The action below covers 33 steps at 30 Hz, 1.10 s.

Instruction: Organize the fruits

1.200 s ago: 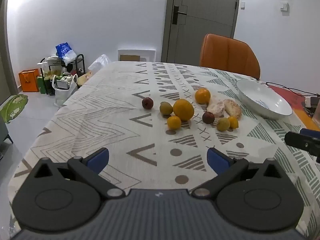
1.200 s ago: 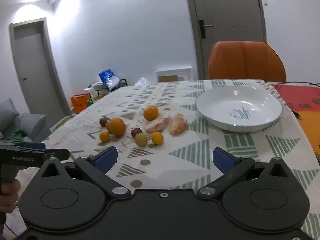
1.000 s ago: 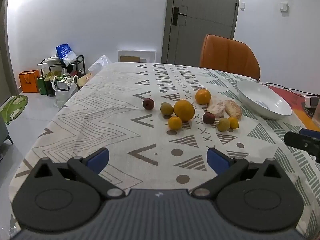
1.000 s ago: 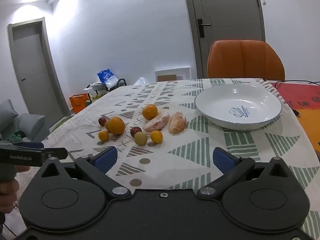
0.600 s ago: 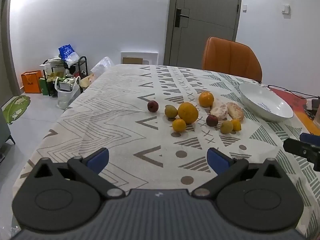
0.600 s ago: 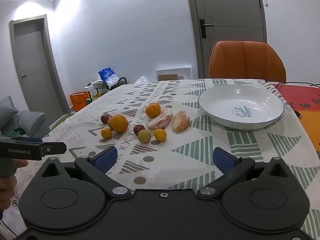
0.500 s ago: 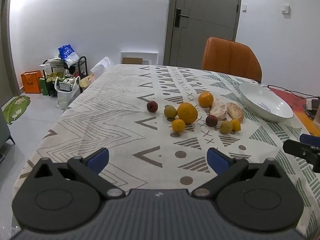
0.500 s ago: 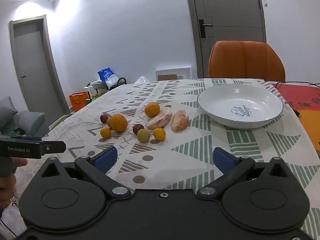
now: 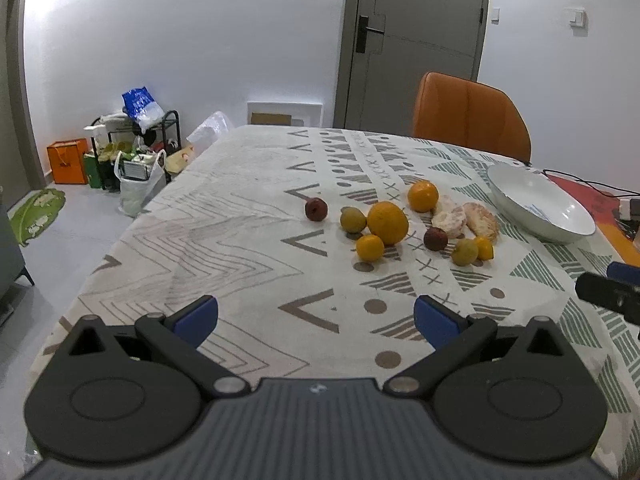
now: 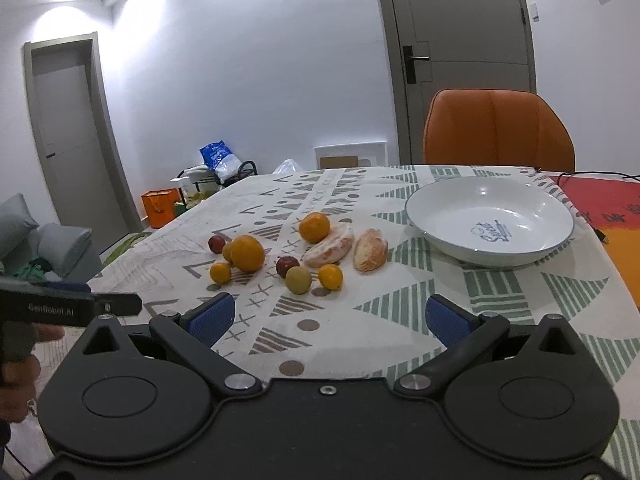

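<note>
Several fruits lie in a loose cluster mid-table: a large orange (image 9: 387, 223) (image 10: 247, 253), a smaller orange (image 9: 423, 196) (image 10: 315, 227), two small yellow citrus, two green fruits (image 10: 298, 279), two dark red fruits (image 9: 316, 209), and two peeled citrus pieces (image 10: 370, 249). A white bowl (image 9: 520, 196) (image 10: 448, 200) stands empty to their right. My left gripper (image 9: 316, 314) is open and empty, well short of the fruits. My right gripper (image 10: 327, 316) is open and empty, near the green fruit and the bowl.
The patterned tablecloth (image 9: 224, 232) covers the table. An orange chair (image 10: 498, 128) stands at the far side. A red-orange mat (image 10: 600, 208) with a cable lies right of the bowl. Bags and a rack (image 9: 132, 152) stand on the floor to the left.
Both grippers have drifted slightly; the fruits sit a little closer and more central in both views. Nothing on the table has moved. Both grippers stay open.
</note>
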### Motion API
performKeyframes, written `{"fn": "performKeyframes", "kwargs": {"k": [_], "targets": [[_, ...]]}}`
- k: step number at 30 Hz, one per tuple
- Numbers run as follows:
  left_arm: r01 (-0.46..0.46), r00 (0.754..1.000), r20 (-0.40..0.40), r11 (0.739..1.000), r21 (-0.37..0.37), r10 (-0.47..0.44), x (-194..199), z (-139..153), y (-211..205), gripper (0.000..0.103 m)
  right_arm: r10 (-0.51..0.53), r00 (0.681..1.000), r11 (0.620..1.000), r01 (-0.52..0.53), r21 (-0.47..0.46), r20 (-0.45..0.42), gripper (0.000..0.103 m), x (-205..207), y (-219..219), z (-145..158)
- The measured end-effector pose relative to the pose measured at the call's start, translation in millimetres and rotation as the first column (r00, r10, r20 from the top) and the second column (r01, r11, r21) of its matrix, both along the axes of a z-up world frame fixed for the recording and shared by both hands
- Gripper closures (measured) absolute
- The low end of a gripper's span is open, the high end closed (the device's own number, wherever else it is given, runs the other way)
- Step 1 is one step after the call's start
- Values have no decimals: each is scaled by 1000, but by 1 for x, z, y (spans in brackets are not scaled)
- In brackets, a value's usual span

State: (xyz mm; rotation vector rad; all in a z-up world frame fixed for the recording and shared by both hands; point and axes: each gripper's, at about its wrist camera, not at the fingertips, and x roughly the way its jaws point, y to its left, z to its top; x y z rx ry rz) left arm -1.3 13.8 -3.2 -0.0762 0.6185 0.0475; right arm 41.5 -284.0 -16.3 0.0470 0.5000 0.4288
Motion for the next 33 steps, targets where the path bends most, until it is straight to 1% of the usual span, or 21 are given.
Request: {"fn": "performKeyframes", "kwargs": {"k": [3,7,12,20,33], "targets": [[1,1000,4,1000,7,-1,-1,1,-2,0,-1,1000,1000,1,1,0,0,0,-2,-2],[3,1000,8,999,34,-3,-2,0,-6,0,-30,1000,999,30,10,5,0,0,-8,0],[-5,1000,16,999,36,4,-2,2,-5,0,-55,999,998,54,22,1,0,3,-14,2],[-5,1000,20,999,39,4,-3,3,-6,0,-57,998,998,58,10,-20,0,1,-16,-4],[0,1000,18,999,40,-1,-3,4,-9,0,-68,998,998,68,-1,-15,0,2,-17,-2]]}}
